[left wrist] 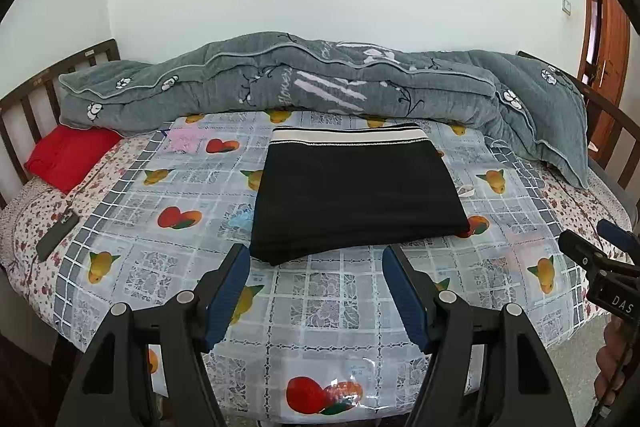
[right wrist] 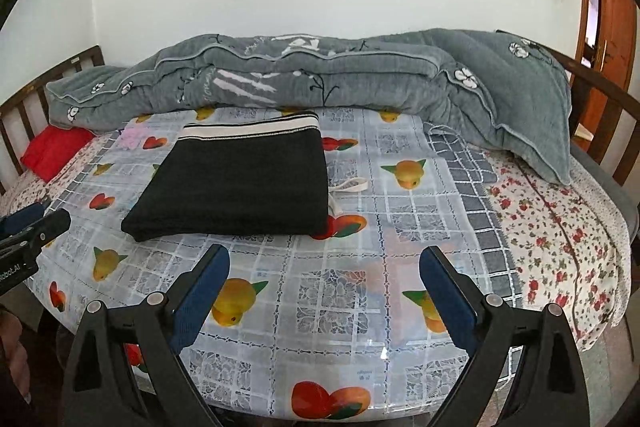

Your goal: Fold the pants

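Two claws spread and empty, left claw [left wrist: 316,259], right claw [right wrist: 325,261], folded black pants [left wrist: 352,193] beyond.

One pants [left wrist: 356,191], one quilt [left wrist: 320,83], one red pillow [left wrist: 68,157] — two grippers [left wrist: 316,259].

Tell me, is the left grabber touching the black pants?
Apart. In the left wrist view, the left gripper is open and empty, and patterned tablecloth shows between its fingertips and the folded black pants.

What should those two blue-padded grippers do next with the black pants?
Probably just back away. The folded black pants with the striped waistband already lie as a neat rectangle, and both the left gripper and right gripper hang open, short of them, holding nothing.
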`<state>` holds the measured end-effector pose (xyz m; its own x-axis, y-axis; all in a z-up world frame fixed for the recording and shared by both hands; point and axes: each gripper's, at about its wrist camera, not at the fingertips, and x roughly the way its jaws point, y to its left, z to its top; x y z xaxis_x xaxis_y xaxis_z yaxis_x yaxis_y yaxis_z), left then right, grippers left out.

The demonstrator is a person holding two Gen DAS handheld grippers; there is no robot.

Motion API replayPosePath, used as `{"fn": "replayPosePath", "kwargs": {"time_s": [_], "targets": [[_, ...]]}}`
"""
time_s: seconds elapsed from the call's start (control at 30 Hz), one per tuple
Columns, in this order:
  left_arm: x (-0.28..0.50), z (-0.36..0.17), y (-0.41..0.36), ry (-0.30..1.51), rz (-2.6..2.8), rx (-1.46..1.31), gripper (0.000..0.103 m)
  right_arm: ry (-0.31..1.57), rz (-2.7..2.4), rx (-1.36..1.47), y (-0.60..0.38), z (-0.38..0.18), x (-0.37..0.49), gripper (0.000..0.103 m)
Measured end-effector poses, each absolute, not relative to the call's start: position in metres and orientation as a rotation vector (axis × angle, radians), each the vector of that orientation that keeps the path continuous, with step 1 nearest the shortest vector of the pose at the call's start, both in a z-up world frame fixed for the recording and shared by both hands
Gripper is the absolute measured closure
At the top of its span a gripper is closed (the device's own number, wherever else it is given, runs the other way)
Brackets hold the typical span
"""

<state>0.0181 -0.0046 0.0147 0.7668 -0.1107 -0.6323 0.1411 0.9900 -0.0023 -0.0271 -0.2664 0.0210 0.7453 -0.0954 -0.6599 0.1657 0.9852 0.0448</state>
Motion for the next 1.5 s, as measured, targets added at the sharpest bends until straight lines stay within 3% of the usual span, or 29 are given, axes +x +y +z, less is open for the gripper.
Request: {"fn": "replayPosePath", "kwargs": {"time_s": [1.5], "targets": [[0.0083, 0.0181, -0.0062, 0.666, -0.121, 0.057, 0.035, 0.695, -0.145, 0.128, -0.2664, 0.0304, -0.0380, 0.008]]}}
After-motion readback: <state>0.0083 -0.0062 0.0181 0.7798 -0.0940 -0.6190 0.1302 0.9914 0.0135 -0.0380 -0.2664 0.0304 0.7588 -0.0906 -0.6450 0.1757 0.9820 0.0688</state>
